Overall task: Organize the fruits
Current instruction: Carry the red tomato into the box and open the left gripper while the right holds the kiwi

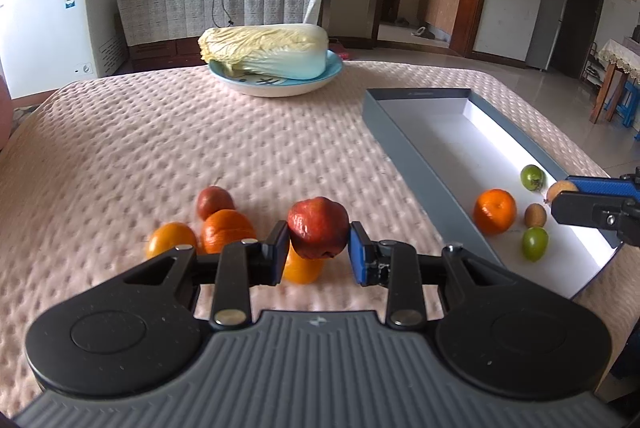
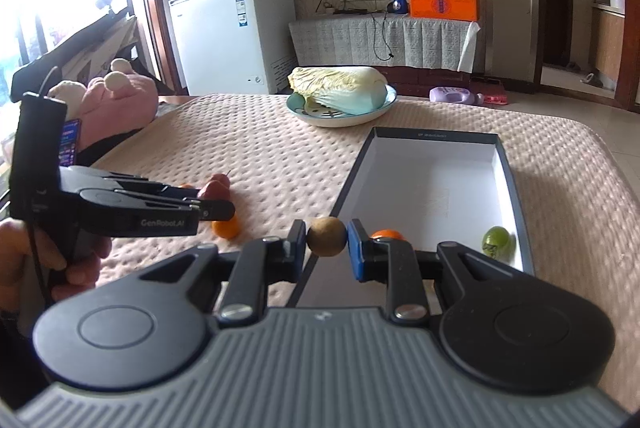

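Note:
My left gripper (image 1: 319, 252) is shut on a red apple (image 1: 318, 228) and holds it above the pink quilted table (image 1: 200, 131). Under and left of it lie three oranges (image 1: 227, 230) and a dark red fruit (image 1: 214, 201). My right gripper (image 2: 327, 248) is shut on a small brown fruit (image 2: 326, 236) over the near end of the grey box (image 2: 508, 163); it also shows in the left wrist view (image 1: 560, 197). In the box (image 1: 416, 95) lie an orange (image 1: 494, 211), two green fruits (image 1: 533, 177) and a brown fruit (image 1: 535, 215).
A blue plate (image 1: 334, 69) with a Chinese cabbage (image 1: 264, 51) stands at the table's far side. A pink plush toy (image 2: 116, 103) lies off the table's left edge. A white freezer (image 1: 52, 15) and a covered cabinet stand behind the table.

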Motion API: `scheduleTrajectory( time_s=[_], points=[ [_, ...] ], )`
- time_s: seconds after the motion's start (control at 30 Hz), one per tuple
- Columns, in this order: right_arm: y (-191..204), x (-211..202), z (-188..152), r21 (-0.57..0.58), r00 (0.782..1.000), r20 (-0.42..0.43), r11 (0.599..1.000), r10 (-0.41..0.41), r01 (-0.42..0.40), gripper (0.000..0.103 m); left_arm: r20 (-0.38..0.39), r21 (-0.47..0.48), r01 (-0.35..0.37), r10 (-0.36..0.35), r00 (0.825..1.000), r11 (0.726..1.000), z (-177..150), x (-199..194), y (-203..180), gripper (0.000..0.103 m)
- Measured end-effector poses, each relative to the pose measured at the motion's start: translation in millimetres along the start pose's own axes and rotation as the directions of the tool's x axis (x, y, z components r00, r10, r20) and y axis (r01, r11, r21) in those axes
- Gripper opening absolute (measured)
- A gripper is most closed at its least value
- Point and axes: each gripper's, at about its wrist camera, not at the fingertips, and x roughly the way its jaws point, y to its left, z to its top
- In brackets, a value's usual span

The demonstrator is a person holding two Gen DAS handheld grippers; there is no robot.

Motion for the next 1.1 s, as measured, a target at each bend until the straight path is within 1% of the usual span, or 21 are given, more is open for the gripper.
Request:
scheduleTrajectory(
  time_s=[0.3,0.63,0.93,1.1],
  points=[
    [-13,-9,-2,0.03,0.999,0.009,0.999,-0.04,0.039,0.025,0.006,0.011,0.022,-0.022,1.0,1.0,3,5,-17,0.037],
    [-23,-8,-7,0.044,0.997,-0.01,0.996,-0.075,0.076,0.025,0.019,0.021,0.044,-0.044,0.999,0.999,8,6,-32,0.037],
    [-28,-9,-15,0.049,0.993,-0.039,0.992,-0.112,0.114,0.026,0.049,0.037,0.094,-0.096,0.994,0.995,16,4,-55,0.037],
    [-30,-11,-16,0.044,0.992,-0.048,0.992,-0.117,0.119,0.026,0.072,0.073,0.121,-0.126,0.989,0.99,19,5,-75,0.037]
  ],
)
